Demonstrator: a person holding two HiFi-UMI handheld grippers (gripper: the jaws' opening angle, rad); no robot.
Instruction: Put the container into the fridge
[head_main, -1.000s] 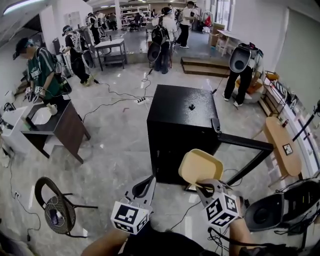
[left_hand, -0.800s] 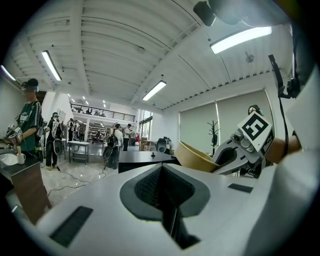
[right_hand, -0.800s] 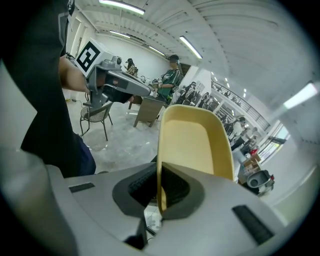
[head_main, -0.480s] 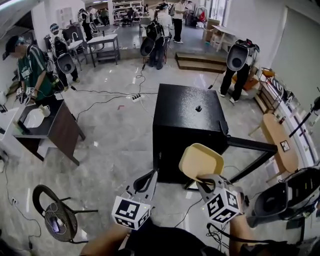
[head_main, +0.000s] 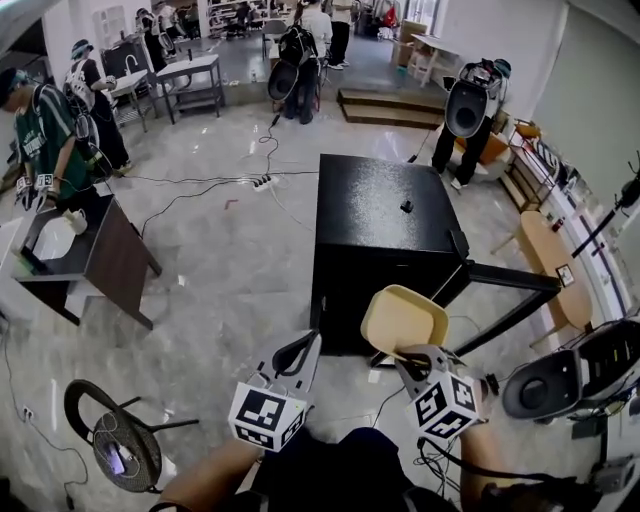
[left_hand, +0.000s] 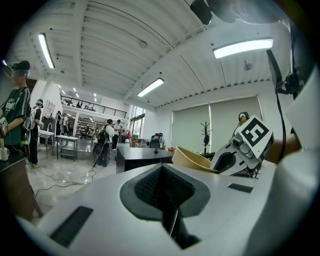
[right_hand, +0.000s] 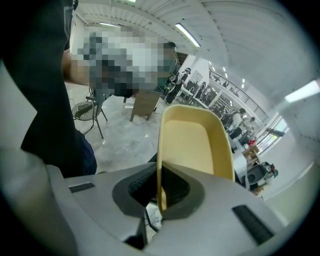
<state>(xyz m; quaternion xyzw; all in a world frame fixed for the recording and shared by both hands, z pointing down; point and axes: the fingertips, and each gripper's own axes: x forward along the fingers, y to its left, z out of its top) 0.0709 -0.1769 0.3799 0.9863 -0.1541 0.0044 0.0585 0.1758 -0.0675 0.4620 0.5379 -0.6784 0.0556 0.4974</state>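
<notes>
A pale yellow container (head_main: 403, 320) hangs just in front of the black fridge (head_main: 385, 225), whose door (head_main: 515, 282) stands swung open to the right. My right gripper (head_main: 415, 358) is shut on the container's near rim; in the right gripper view the rim (right_hand: 160, 165) runs down between the pads and the tray (right_hand: 195, 142) rises beyond them. My left gripper (head_main: 296, 352) is to the left of it, level, shut and holding nothing. In the left gripper view the jaws (left_hand: 162, 170) meet, with the container (left_hand: 192, 159) and the fridge top (left_hand: 137, 155) beyond them.
A dark wooden table (head_main: 105, 255) with a person at it stands on the left. A round chair (head_main: 110, 440) is at lower left. An oval wooden table (head_main: 552, 270) and black gear (head_main: 570, 375) are on the right. Cables (head_main: 235, 185) cross the floor. People work at the back.
Both grippers have moved forward toward the fridge, which sits nearer in the head view. The container stays held the same way. The left jaws stay shut.
</notes>
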